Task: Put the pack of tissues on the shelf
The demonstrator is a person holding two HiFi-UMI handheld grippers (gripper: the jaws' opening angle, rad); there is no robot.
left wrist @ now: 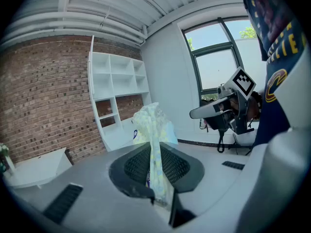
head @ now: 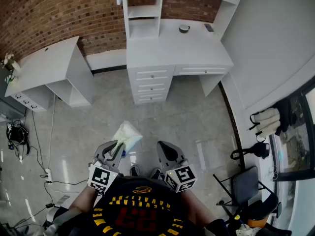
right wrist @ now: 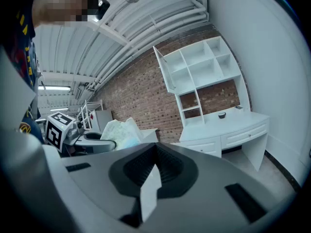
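Note:
A soft pale pack of tissues (head: 127, 134) with a yellow-green print sticks out forward from my left gripper (head: 114, 151), which is shut on its near end. In the left gripper view the pack (left wrist: 154, 144) stands pinched between the two jaws. My right gripper (head: 166, 153) is held beside it at waist height, jaws closed together with nothing between them (right wrist: 151, 178). The white shelf unit (head: 147, 4) rises over a white desk (head: 177, 48) against the brick wall, well ahead of both grippers. From the right gripper view the pack (right wrist: 120, 132) shows at the left.
A small dark round object (head: 184, 28) and a flat dark item (head: 209, 27) lie on the desk top. A lower white cabinet (head: 47, 73) stands at the left. Cables and a power strip (head: 47, 173) lie on the floor at left; a black folding chair (head: 246, 186) is at right.

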